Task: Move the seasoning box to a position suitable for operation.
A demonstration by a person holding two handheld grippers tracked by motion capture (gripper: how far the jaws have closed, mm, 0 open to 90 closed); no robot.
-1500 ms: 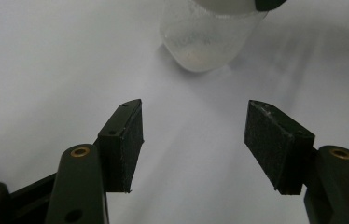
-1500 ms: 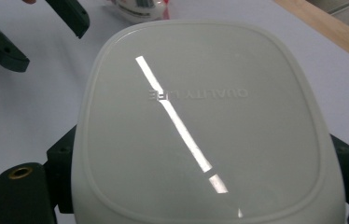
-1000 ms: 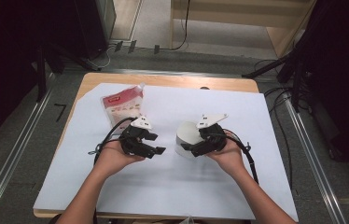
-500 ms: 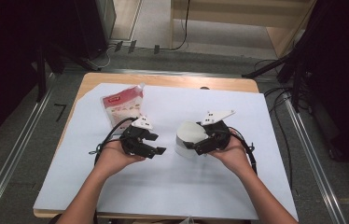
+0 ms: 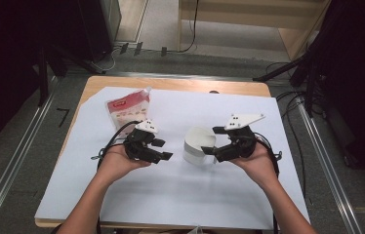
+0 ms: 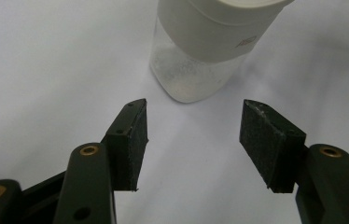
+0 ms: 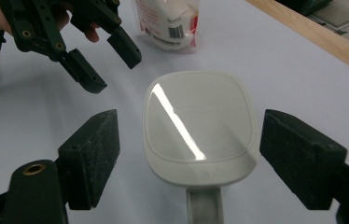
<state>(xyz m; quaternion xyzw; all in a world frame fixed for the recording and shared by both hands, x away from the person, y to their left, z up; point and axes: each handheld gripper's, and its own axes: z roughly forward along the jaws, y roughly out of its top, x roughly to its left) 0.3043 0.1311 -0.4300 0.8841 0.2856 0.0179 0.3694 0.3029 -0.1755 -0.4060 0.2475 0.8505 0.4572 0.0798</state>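
A white-lidded clear jar (image 5: 199, 145) stands upright on the white sheet covering the bench (image 5: 180, 195), near the middle. The right tool (image 5: 215, 141) brackets its lid from the right, jaws apart on either side, just closing in, pads not yet pressing. The left tool (image 5: 162, 148) points at the jar from the left, jaws apart, empty, likewise narrowing. A red-and-white pouch (image 5: 128, 109) lies far left.

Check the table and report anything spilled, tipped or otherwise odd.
Nothing stands out. The white-lidded jar stands upright with its lid on, no spill around it. The red-and-white pouch lies flat and looks intact on the white sheet.
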